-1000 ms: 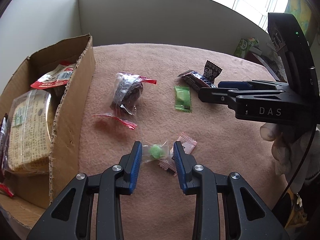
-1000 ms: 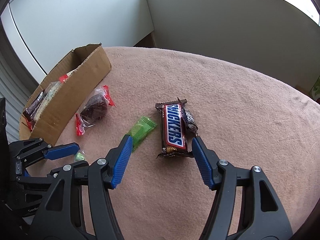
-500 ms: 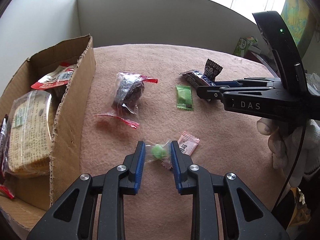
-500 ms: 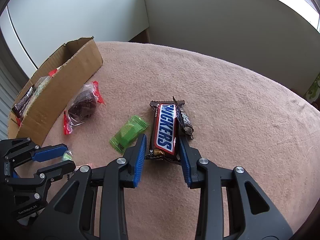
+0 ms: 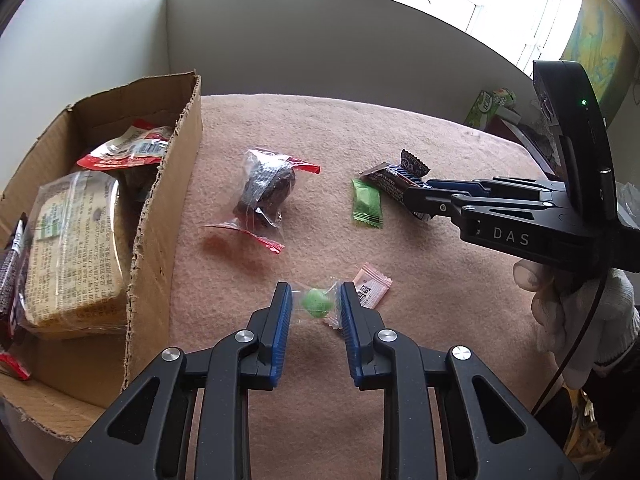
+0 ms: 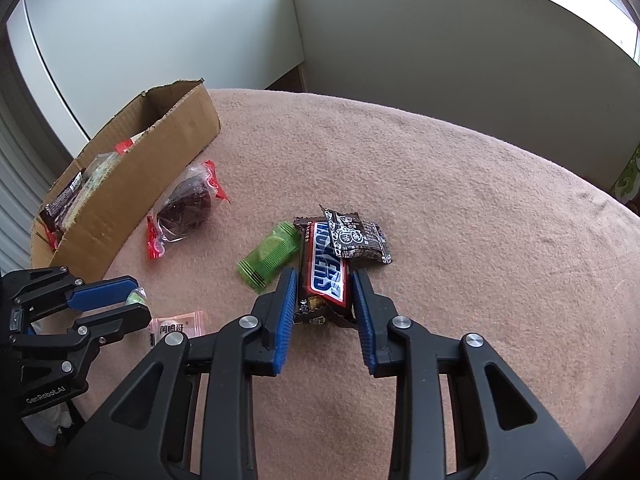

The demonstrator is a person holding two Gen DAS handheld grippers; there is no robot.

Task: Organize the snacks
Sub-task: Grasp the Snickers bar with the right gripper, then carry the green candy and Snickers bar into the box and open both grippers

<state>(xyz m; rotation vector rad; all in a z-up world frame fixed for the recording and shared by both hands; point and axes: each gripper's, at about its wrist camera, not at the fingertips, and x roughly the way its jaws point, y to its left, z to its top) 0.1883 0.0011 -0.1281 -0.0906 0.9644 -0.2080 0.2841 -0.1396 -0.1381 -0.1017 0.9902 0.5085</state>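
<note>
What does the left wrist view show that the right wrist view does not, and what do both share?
Only the left wrist view: a gloved hand and a green carton past the table's edge.
Only the right wrist view: the Snickers bar label, clamped by the right gripper.
Both: cardboard box, green candy in the left gripper, pink sachet, green packet.

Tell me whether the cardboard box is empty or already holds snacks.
Holds snacks: the cardboard box has several wrapped packets inside, among them a clear-wrapped cake.
</note>
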